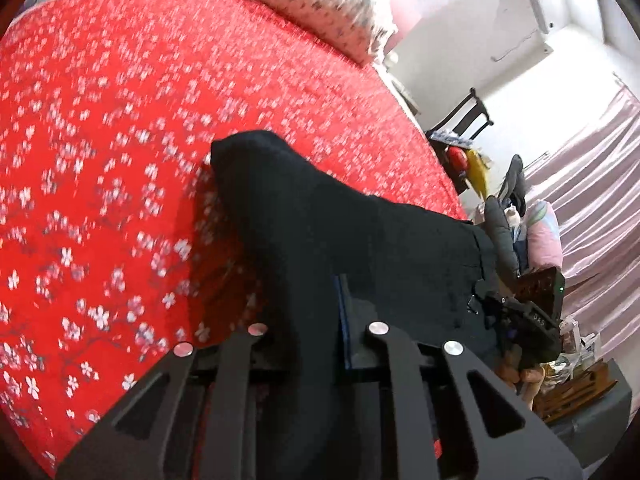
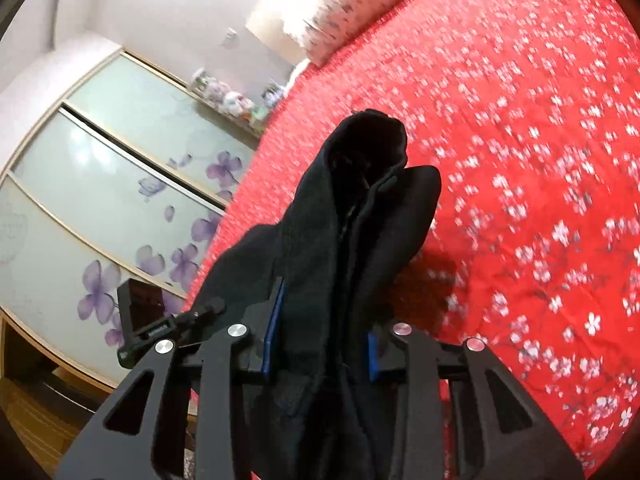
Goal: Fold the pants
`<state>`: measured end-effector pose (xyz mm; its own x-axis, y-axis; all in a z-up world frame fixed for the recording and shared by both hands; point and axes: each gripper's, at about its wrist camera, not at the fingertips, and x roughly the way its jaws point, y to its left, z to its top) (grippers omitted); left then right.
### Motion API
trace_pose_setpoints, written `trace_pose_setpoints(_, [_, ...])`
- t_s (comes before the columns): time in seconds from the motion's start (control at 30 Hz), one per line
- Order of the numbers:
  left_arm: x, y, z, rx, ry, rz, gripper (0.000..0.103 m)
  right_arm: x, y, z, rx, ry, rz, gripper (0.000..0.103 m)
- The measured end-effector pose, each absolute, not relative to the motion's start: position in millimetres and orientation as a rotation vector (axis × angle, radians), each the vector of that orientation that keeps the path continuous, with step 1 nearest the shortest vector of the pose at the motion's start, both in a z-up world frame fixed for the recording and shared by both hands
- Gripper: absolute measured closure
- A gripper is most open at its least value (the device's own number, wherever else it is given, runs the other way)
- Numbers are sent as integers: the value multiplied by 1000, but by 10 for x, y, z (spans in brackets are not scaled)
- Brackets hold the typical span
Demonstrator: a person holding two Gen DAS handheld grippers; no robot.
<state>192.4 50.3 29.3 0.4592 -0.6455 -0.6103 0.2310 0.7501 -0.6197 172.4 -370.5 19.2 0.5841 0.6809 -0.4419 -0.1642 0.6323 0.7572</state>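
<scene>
The black pants [image 1: 320, 216] hang lifted above the red flowered bedspread [image 1: 120, 140]. My left gripper [image 1: 320, 320] is shut on the pants; black cloth fills the gap between its fingers. The other gripper shows at the right of the left wrist view [image 1: 524, 320], holding the far end. In the right wrist view my right gripper [image 2: 324, 336] is shut on a bunched fold of the pants [image 2: 352, 216], with the cloth pinched between blue pads [image 2: 274, 332]. The bedspread [image 2: 520, 160] lies below.
A flowered pillow [image 1: 320, 4] lies at the head of the bed. A dark chair [image 1: 464, 116] and cluttered items [image 1: 520, 216] stand beside the bed by pink curtains [image 1: 592, 184]. A wardrobe with purple-flower sliding doors [image 2: 100, 208] stands on the other side.
</scene>
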Motion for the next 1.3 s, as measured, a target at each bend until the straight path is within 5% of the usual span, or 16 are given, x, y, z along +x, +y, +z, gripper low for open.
trace_pose_setpoints(0.33, [2192,307,414,-545,832,-546,88,1988,-3948,230,825,679,525,70])
trace_pose_setpoints(0.5, [2414,230,145,-581,920,-501,85,2141,-4071,-2,841,744,453,70])
trace_pose_setpoints(0.6, [2481,283,-22,-631,953,-476,71,2188,-4050,-144,801,828,365,69])
trace_pose_setpoints(0.7, [2463,380,-80,-647,981,-368,31,2170,-4055,-132,793,852,330,58])
trace_pose_setpoints(0.73, [2439,425,-71,-656,968,-334,27,2143,-4060,-112,764,858,298,52])
trace_pose_setpoints(1.0, [1953,534,483,-622,721,-419,15,1611,-3966,582,569,619,236,46])
trace_pose_setpoints(1.1, [1870,223,540,-549,753,-586,9,1531,-3710,594,606,697,472,36])
trace_pose_setpoints(1.3, [2040,-164,140,-389,947,-533,9,1705,-3547,159,569,884,389,43])
